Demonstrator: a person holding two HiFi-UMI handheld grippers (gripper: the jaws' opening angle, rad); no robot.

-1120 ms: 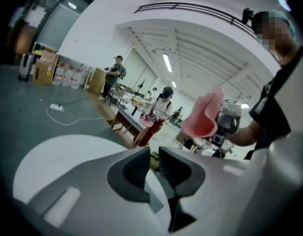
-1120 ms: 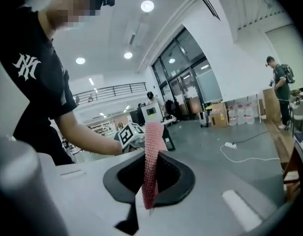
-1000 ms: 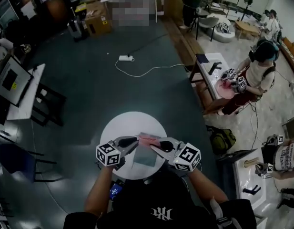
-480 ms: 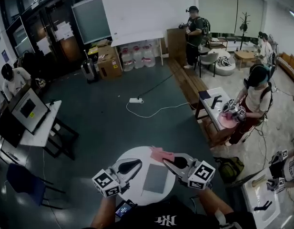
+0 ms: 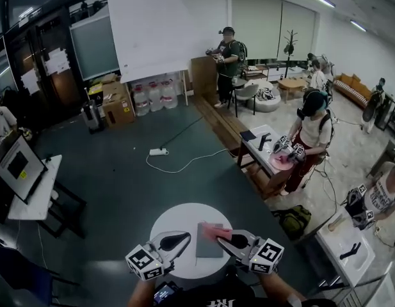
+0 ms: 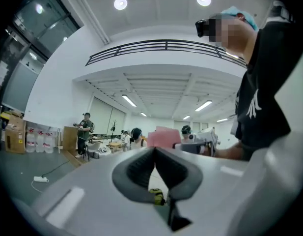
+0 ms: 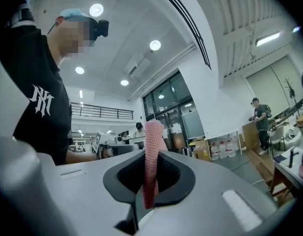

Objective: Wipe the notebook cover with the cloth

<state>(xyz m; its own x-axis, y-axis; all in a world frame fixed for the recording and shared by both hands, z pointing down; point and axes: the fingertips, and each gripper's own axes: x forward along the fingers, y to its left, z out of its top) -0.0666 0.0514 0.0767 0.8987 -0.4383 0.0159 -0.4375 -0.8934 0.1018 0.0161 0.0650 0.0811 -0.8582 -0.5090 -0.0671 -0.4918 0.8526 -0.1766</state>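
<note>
The notebook [image 5: 209, 243] lies flat, grey cover up, on the right half of the round white table [image 5: 175, 217] just in front of you. The pink cloth [image 5: 215, 231] sits over the notebook's far corner in the head view, and that view does not settle whether it touches the cover. Your right tongs [image 5: 221, 236] are clamped on the cloth. In the right gripper view it stands as a narrow upright fold pinched between the two dark pads, its top rising above them and its lower end hanging below. Your left tongs [image 5: 186, 238] have just been closing and are now together with nothing between them. In the left gripper view the pads meet along a thin seam, with the cloth and the right tongs showing beyond their tips. In the head view the left tongs sit over the table to the left of the notebook, apart from it, and the two pairs of tongs point towards each other. Beyond the table the dark floor carries a white power strip [image 5: 158, 151] with a cable trailing to the right. Farther off, water jugs [image 5: 152, 97] and a cardboard box [image 5: 118, 103] stand against the wall. To the right a seated person [image 5: 310, 131] works at another table, and a second person [image 5: 228, 55] stands near the back.
</note>
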